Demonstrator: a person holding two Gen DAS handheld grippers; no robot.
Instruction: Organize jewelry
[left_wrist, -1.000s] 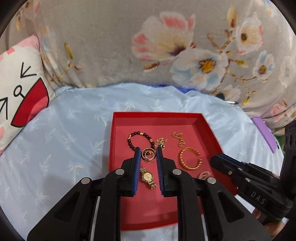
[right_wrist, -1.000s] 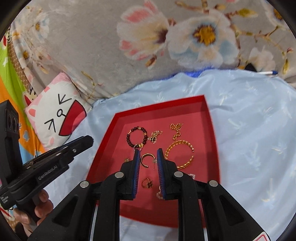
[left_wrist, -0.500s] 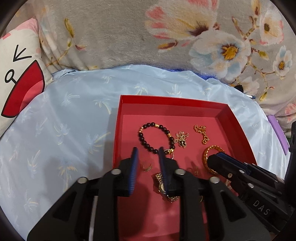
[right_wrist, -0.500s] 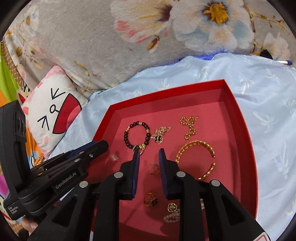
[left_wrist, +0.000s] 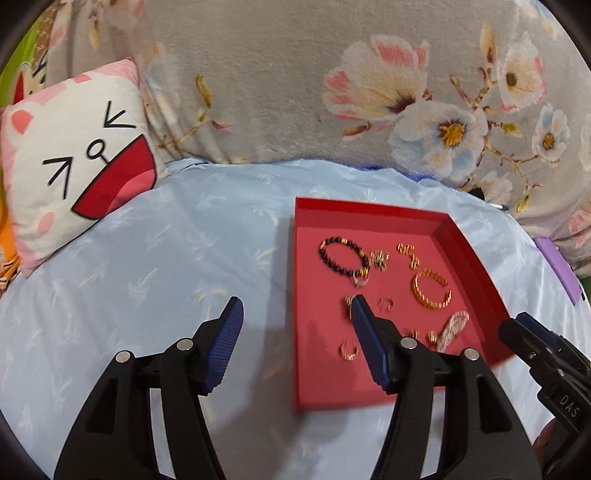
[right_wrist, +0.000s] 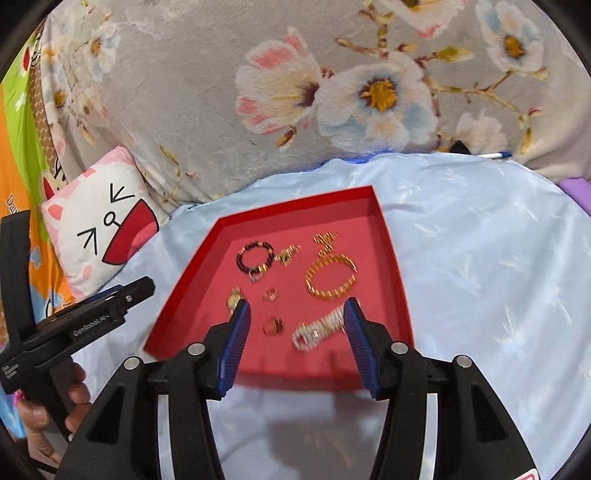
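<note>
A red tray (left_wrist: 469, 247) (right_wrist: 207, 258) lies on the light blue sheet and holds a dark bead bracelet (left_wrist: 341, 254) (right_wrist: 255, 254), a gold chain bangle (left_wrist: 430, 290) (right_wrist: 330, 277), a pearl bracelet (left_wrist: 452, 326) (right_wrist: 316, 328), a small gold watch (right_wrist: 233, 300), rings (left_wrist: 349, 350) (right_wrist: 274, 325) and small gold pieces. My left gripper (left_wrist: 293, 310) is open and empty, straddling the tray's left edge. My right gripper (right_wrist: 295, 312) is open and empty, above the tray's near part over the pearl bracelet.
A cat-face pillow (left_wrist: 81, 170) (right_wrist: 103, 229) lies at the left. A grey floral blanket (left_wrist: 295, 81) rises behind the tray. A purple object (left_wrist: 557, 266) lies at the right edge. The blue sheet (left_wrist: 155, 266) spreads left of the tray.
Both grippers have opened wide and pulled back from the tray. The left one has shifted left to the tray's edge. A pearl bracelet now lies in the tray.
</note>
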